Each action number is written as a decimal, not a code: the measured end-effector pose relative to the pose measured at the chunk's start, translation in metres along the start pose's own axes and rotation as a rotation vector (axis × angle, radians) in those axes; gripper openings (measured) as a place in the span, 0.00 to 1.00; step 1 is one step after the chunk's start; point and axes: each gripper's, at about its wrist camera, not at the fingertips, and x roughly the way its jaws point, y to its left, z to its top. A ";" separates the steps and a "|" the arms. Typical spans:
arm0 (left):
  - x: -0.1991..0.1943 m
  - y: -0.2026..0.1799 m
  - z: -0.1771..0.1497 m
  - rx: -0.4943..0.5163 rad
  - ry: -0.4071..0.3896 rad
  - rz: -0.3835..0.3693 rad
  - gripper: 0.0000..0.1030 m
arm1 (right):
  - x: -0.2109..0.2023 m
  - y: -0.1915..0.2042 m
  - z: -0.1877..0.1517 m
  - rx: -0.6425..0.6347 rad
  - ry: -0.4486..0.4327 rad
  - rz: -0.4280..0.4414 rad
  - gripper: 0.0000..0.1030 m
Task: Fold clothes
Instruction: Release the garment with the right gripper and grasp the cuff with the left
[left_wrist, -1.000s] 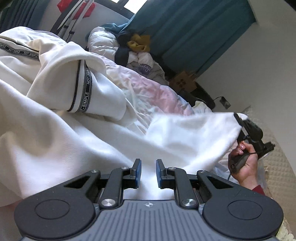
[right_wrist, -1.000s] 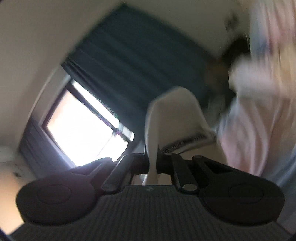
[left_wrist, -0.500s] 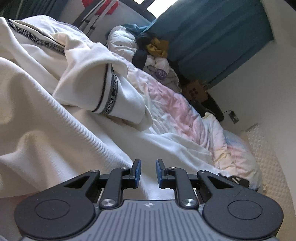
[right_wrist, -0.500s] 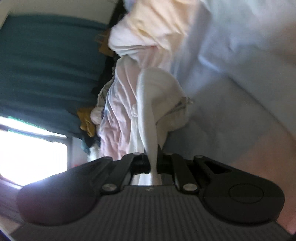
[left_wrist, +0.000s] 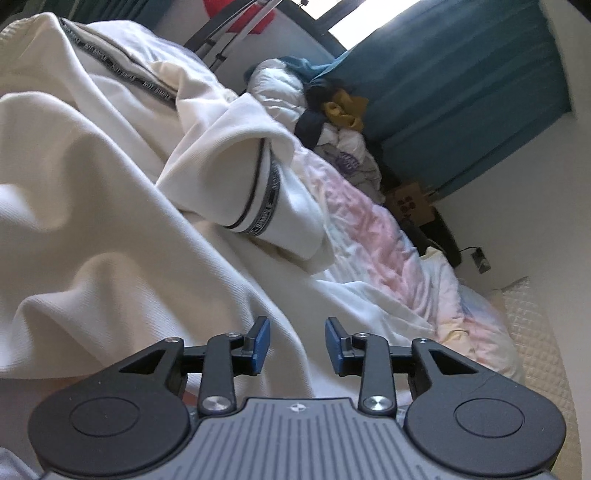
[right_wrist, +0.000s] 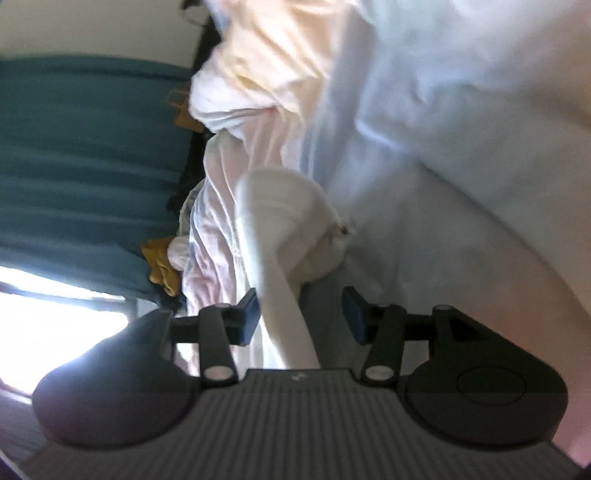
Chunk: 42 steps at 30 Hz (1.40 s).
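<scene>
A white garment (left_wrist: 110, 221) with black lettered stripes lies crumpled across the bed, its banded cuff (left_wrist: 266, 206) folded over toward the middle. My left gripper (left_wrist: 297, 345) hovers low over a ridge of this cloth. Its jaws are opening, and the blue pads (left_wrist: 260, 345) press on nothing. In the right wrist view a white fold of the garment (right_wrist: 280, 229) runs up between the jaws of my right gripper (right_wrist: 301, 314). Those jaws are opening: the fold lies close to the left pad (right_wrist: 251, 314), and the other pad stands clear of it.
The pastel pink and white sheet (left_wrist: 369, 229) covers the bed. A pile of other clothes (left_wrist: 332, 110) sits at its far end before a teal curtain (left_wrist: 461, 92). A cardboard box (left_wrist: 410, 201) stands beside the bed, and a quilted mat (left_wrist: 535, 332) lies on the right.
My right gripper swung down from facing the window to the bed with the white fold pinched, then parted its jaws. The left jaws widened. The hand with the right gripper left the left view.
</scene>
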 end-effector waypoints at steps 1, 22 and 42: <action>0.001 0.000 0.001 0.001 -0.001 0.003 0.34 | 0.001 0.008 -0.001 -0.042 -0.008 0.004 0.25; -0.007 0.005 0.007 -0.053 -0.032 0.052 0.45 | 0.002 -0.007 0.005 -0.025 -0.132 -0.212 0.10; -0.124 0.142 0.001 -0.786 -0.059 0.260 0.81 | -0.084 0.085 -0.056 -0.468 -0.541 -0.406 0.75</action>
